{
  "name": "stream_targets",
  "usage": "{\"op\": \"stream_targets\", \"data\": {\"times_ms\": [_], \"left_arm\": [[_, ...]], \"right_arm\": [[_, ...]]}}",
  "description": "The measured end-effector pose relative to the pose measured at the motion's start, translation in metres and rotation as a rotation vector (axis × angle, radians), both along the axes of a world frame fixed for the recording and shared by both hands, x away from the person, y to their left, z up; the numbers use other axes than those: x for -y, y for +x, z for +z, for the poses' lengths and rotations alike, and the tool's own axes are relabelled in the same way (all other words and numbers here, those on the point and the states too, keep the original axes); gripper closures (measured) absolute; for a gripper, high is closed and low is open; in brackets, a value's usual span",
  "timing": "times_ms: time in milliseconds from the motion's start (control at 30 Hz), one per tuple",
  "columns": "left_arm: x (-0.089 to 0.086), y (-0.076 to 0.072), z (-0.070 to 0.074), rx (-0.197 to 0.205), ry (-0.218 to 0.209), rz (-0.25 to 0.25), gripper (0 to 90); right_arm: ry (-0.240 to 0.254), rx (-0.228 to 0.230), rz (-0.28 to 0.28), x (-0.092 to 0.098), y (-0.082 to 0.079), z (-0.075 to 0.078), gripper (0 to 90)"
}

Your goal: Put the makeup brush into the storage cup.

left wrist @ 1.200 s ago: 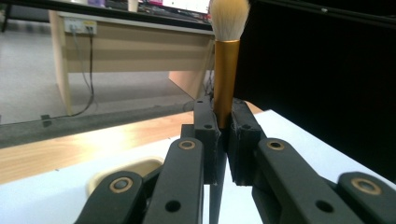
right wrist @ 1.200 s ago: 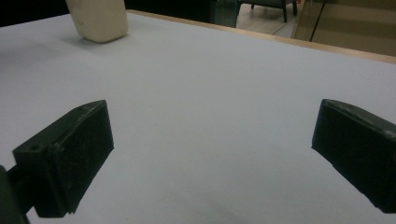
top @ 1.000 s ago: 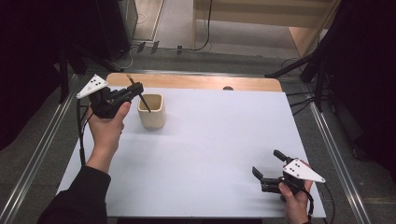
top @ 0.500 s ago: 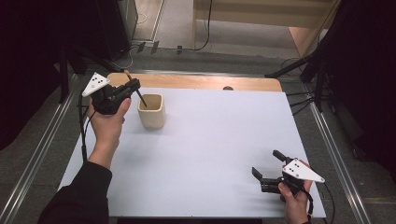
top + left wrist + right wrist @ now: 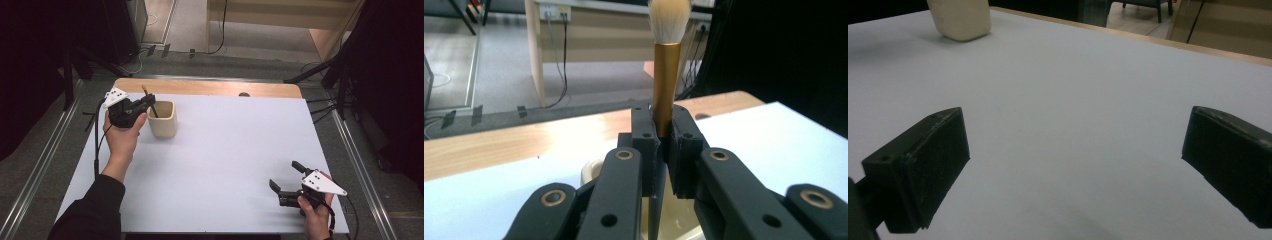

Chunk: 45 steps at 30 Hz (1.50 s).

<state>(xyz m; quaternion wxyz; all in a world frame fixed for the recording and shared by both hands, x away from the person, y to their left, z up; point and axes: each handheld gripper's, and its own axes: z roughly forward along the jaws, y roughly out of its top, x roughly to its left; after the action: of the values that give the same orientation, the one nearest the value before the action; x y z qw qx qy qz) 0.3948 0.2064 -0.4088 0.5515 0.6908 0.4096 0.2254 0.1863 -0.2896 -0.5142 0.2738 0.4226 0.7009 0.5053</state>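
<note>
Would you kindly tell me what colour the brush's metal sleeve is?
Gold, below whitish bristles; the brush shows best in the left gripper view.

My left gripper (image 5: 145,103), upper left of the high view, is matte black with a grey three-cornered plate bearing dark dots, and a black cable trails down beside my black sleeve (image 5: 92,212). Up close its linkage arms show brass-ringed pivots and small screw holes. My right gripper (image 5: 285,177), lower right, matches, with blocky black pads (image 5: 923,165).
</note>
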Motion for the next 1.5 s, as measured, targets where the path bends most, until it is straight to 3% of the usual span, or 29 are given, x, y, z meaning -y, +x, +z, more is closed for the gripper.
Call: {"op": "stream_targets", "data": {"times_ms": [300,400,533,567,600,633,700,733,800,867,933,1100,1333,1500], "left_arm": [[0.003,0.002,-0.017,-0.038,0.018,0.005,84.7],[0.004,0.003,-0.024,-0.066,0.046,0.010,84.7],[0.003,0.002,-0.026,-0.076,0.034,-0.011,82.9],[0.003,0.002,-0.026,-0.076,0.034,-0.011,74.4],[0.003,0.001,-0.025,-0.074,0.028,-0.005,74.4],[0.003,-0.001,-0.024,-0.075,0.028,0.001,56.8],[0.001,-0.004,-0.022,-0.080,0.035,0.030,40.1],[-0.002,-0.006,-0.022,-0.083,0.013,0.029,32.6],[-0.007,-0.008,-0.022,-0.086,-0.012,0.023,22.5],[-0.009,-0.010,-0.023,-0.090,-0.006,0.017,14.7],[-0.010,-0.013,-0.023,-0.087,0.019,0.022,10.3],[-0.015,-0.022,-0.024,-0.070,0.005,0.009,0.0],[-0.020,-0.035,-0.028,-0.072,-0.023,-0.001,0.0],[-0.024,-0.050,-0.031,-0.051,-0.007,0.008,0.0]], "right_arm": [[-0.003,-0.003,0.005,-0.001,0.000,-0.001,0.0],[-0.003,-0.004,0.004,-0.001,0.000,-0.001,0.0],[-0.004,-0.003,0.004,-0.001,0.000,-0.001,0.0],[-0.003,-0.003,0.004,-0.001,0.000,-0.001,0.0],[-0.003,-0.003,0.004,-0.001,0.000,-0.001,0.0],[-0.004,0.000,0.006,-0.001,0.000,-0.001,0.0],[-0.005,0.000,0.005,-0.001,0.000,0.000,0.0],[-0.004,0.000,0.005,-0.001,0.000,0.000,0.0],[-0.004,-0.001,0.006,-0.001,0.000,0.000,0.0],[-0.005,-0.001,0.005,-0.002,0.000,0.000,0.0],[-0.005,0.000,0.007,-0.002,0.000,0.000,0.0],[-0.004,0.001,0.007,-0.002,0.000,0.000,0.0],[-0.004,0.002,0.005,-0.001,0.000,0.000,0.0],[-0.003,0.002,0.006,-0.002,0.000,0.000,0.0]]}}
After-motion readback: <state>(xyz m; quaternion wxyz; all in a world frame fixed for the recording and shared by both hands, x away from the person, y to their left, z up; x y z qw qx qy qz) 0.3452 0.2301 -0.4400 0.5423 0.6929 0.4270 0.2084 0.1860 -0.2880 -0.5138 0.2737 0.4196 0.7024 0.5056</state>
